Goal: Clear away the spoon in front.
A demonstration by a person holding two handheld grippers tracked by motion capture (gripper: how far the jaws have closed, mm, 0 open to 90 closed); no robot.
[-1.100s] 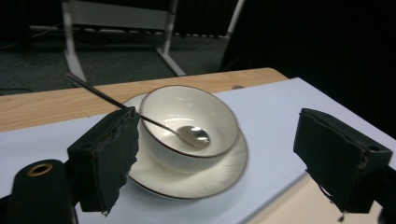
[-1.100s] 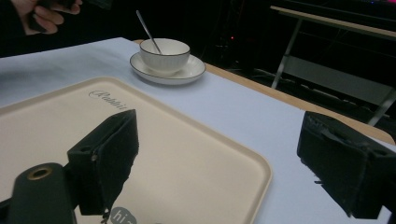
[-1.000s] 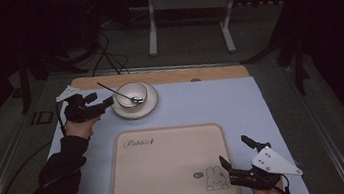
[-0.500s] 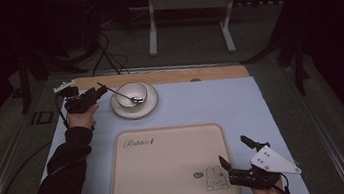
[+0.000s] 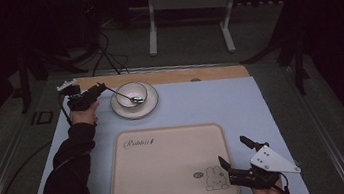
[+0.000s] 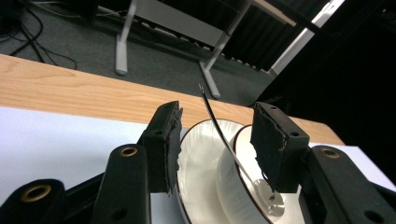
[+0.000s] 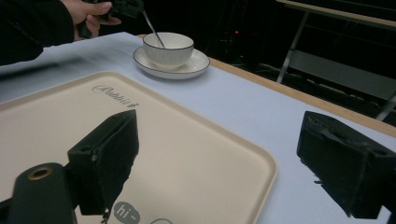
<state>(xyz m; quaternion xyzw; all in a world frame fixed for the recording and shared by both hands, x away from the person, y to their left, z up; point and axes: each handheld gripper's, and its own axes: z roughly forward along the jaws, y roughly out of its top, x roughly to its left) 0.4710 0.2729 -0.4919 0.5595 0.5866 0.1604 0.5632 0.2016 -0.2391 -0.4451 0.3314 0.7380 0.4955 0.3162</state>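
A white bowl [image 5: 131,93] stands on a white saucer [image 5: 151,107] at the far left of the blue mat. A metal spoon [image 5: 121,94] leans in the bowl, its handle pointing left and up. My left gripper [image 5: 101,88] is at the handle's end. Its jaws have just been closing. In the left gripper view the thin spoon handle [image 6: 219,133] rises between the two pads [image 6: 166,140] with a gap on each side. My right gripper [image 5: 233,154] rests open over the near right corner of the beige tray [image 5: 170,178], with nothing between its jaws.
A wooden strip [image 5: 207,72] runs along the table's far edge behind the saucer. The tray bears a rabbit print [image 5: 213,178] near my right gripper. Past the table stand a white metal frame [image 5: 188,4] and floor cables [image 5: 109,60].
My left gripper has shifted a little toward the far edge, to the end of the spoon handle, and its jaws have narrowed around it. The right gripper has not moved.
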